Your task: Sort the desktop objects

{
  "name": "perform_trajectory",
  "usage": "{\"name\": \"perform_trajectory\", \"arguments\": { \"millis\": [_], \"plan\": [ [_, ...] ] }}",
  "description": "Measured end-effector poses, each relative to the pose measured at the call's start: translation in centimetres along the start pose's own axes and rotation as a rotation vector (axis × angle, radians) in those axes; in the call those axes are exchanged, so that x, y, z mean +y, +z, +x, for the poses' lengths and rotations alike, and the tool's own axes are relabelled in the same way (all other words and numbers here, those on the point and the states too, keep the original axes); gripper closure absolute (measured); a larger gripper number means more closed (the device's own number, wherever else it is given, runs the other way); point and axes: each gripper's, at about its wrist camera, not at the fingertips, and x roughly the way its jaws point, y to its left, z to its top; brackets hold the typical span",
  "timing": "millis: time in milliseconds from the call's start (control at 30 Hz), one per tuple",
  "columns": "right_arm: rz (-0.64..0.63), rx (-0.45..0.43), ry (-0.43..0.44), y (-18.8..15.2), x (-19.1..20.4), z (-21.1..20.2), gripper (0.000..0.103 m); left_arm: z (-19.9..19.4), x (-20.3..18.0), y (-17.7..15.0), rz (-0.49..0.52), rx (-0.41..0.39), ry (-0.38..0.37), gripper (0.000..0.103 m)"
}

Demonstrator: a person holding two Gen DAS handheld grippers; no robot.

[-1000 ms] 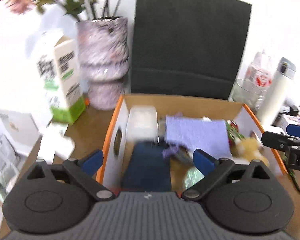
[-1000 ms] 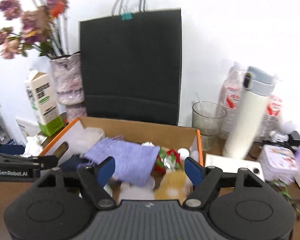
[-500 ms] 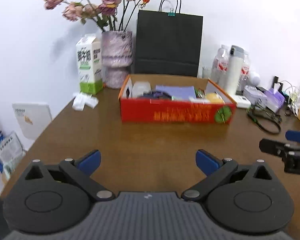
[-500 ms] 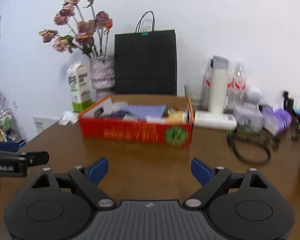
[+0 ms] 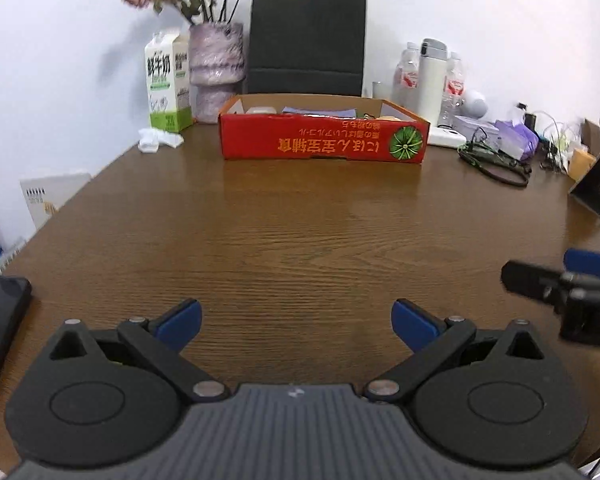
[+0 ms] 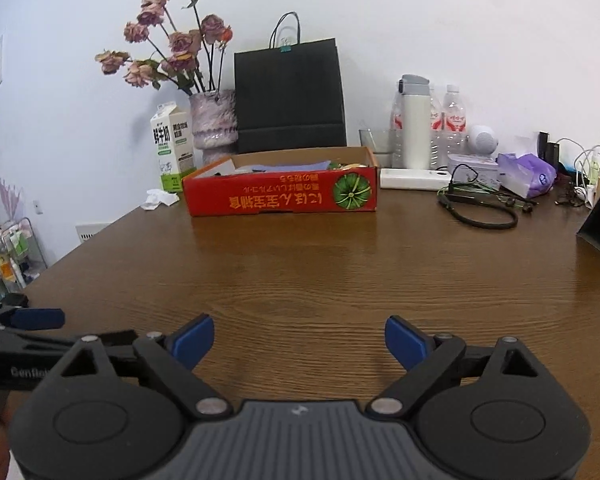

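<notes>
both grippers, left gripper (image 5: 296, 322) and right gripper (image 6: 299, 340), pulled back from over the far red cardboard box (image 5: 322, 142) to the near desk (image 5: 300, 232), right fingers just opened wider, both wide open and empty; sorting likely finished.

Red cardboard box (image 6: 281, 196), front wall, far edge of the table: I see a row of orange Japanese-style characters printed upside down, with a green pumpkin picture at the right end; I cannot read them reliably.
White-and-green milk carton (image 6: 172, 148), far-left corner of the table: I read large dark Chinese characters "鲜牛奶" down its front face; the smaller print is too small for me.
Left gripper (image 6: 4, 354), black side arm at the left edge of my right wrist view: white lettering "Genflo…", cut off by the housing.
Clear plastic water bottles (image 6: 455, 120), far edge: red labels, text illegible to me.
</notes>
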Motion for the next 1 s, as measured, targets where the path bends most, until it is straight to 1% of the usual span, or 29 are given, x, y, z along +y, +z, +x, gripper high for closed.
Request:
{"name": "perform_trajectory", "arguments": {
  "millis": [33, 67, 133, 233, 367, 467, 567, 633, 733, 1000],
  "plan": [
    [-0.012, 0.010, -0.011, 0.2, 0.2, 0.6, 0.003, 0.5, 0.2, 0.2, -0.006, 0.008, 0.004, 0.000],
    [-0.022, 0.028, -0.028, 0.3, 0.5, 1.2, 0.001, 1.1, 0.3, 0.5, -0.004, 0.016, 0.009, 0.000],
    [-0.031, 0.052, -0.052, 0.6, 0.8, 2.6, 0.001, 2.5, 0.5, 0.9, 0.009, 0.043, 0.021, 0.000],
    [-0.047, 0.090, -0.050, 1.2, 1.1, 4.8, 0.001, 4.2, 0.7, 1.5, 0.007, 0.055, 0.027, 0.000],
    [-0.075, 0.111, -0.092, 2.0, 1.7, 7.5, 0.000, 6.6, 0.9, 2.4, 0.004, 0.091, 0.031, 0.000],
    [-0.083, 0.143, -0.084, 2.7, 1.5, 9.4, 0.000, 8.0, 1.2, 2.9, -0.008, 0.109, 0.031, 0.000],
    [-0.055, 0.167, -0.076, 3.2, 1.0, 10.8, 0.000, 8.7, 0.8, 3.3, 0.032, 0.102, 0.053, 0.000],
    [-0.040, 0.177, -0.068, 3.3, 0.6, 11.6, 0.000, 9.2, 1.0, 3.6, 0.027, 0.100, 0.055, 0.000],
    [-0.034, 0.204, -0.078, 3.2, 0.3, 12.6, 0.000, 9.5, 1.2, 3.6, 0.005, 0.089, 0.058, 0.000],
    [-0.032, 0.190, -0.089, 3.0, 0.2, 12.8, 0.000, 9.7, 1.3, 3.8, -0.001, 0.083, 0.060, 0.000]
  ]
}}
